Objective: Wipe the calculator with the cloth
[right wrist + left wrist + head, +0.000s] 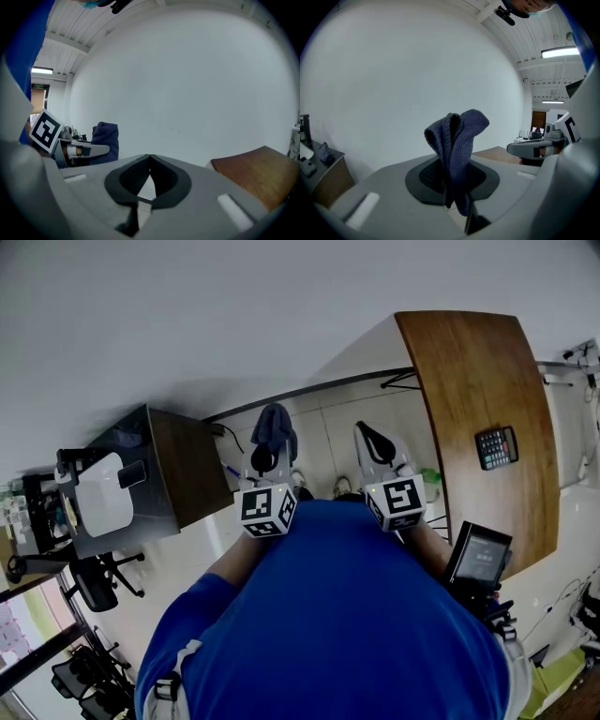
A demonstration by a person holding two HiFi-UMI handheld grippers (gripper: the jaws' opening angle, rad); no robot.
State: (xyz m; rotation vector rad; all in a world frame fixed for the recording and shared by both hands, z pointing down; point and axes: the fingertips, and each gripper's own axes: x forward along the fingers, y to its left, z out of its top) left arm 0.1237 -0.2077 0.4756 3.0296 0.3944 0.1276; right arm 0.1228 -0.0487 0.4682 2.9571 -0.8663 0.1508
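Plainly, the left gripper [452, 180] has its jaws pressed together on a dark blue cloth [457, 140]. The cloth is pinched near its lower end, and the rest stands up from the pads in a loose fold. The right gripper [149, 164] has its jaws closed tip to tip, with only a thin slit below the tips and nothing between them. In the head view the two grippers are side by side in front of the person's blue shirt [328, 615], each with its marker cube [268, 509] towards the body. They hang above a tiled floor [328, 432].

The calculator [496, 447] lies flat on the wooden table [469, 371], towards the table's far side from the grippers. It is well apart from both grippers, and nearer the right one. The table's near edge and a stretch of bare wood lie between the right gripper and the calculator. A black unit with a lit screen [480, 554] is at the person's right side, near the table's lower end.

On the left gripper's side a dark cabinet [183, 465] stands on the floor with a white device [103, 493] on top, and office chairs [94, 582] are below it. A plain white wall [417, 70] fills the background of both gripper views.
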